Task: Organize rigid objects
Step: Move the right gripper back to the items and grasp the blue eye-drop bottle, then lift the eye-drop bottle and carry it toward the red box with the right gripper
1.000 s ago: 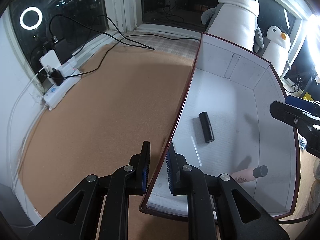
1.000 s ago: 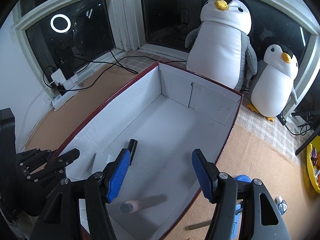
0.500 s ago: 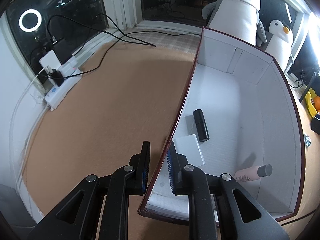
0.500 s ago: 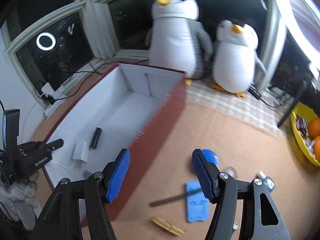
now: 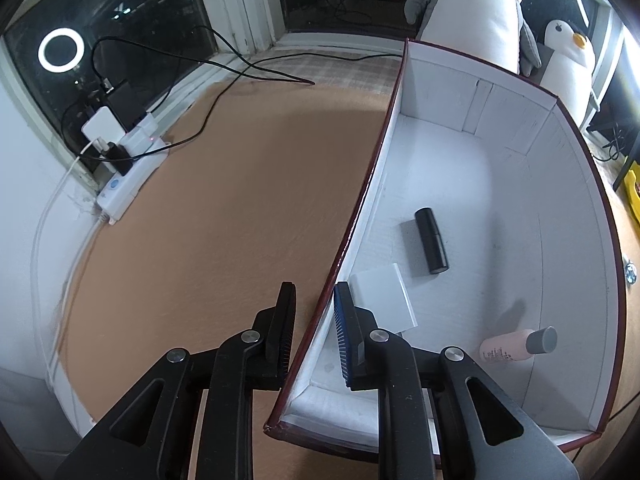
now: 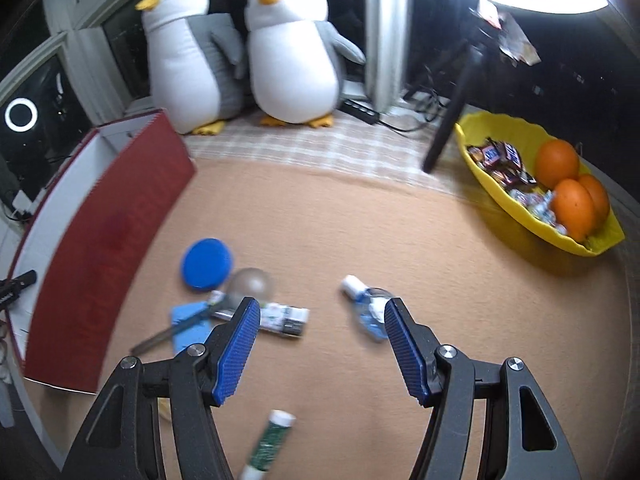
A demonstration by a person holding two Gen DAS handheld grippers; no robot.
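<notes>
A long box, red outside and white inside [image 5: 376, 160], lies on the tan mat. Inside it lie a black tube [image 5: 431, 246], a white card [image 5: 384, 300] and a pink bottle with a grey cap [image 5: 508, 348]. My left gripper [image 5: 314, 292] straddles the box's near left wall, shut on it. My right gripper [image 6: 322, 308] hangs open over the mat to the right of the box [image 6: 112, 232], nothing between its fingers. Below it lie a small clear bottle [image 6: 366, 304], a labelled tube [image 6: 280, 318], a blue lid [image 6: 207, 263], a clear dome [image 6: 252, 284] and a green tube [image 6: 270, 446].
Two plush penguins [image 6: 292, 52] stand at the back by the window. A yellow bowl [image 6: 520, 216] with oranges and sweets sits at the right, behind a dark stand leg [image 6: 448, 128]. A power strip [image 5: 128, 184] with cables lies left of the box.
The right gripper swung from above the box out to the right, over the loose items on the mat, staying open. The left gripper stayed on the box wall.
</notes>
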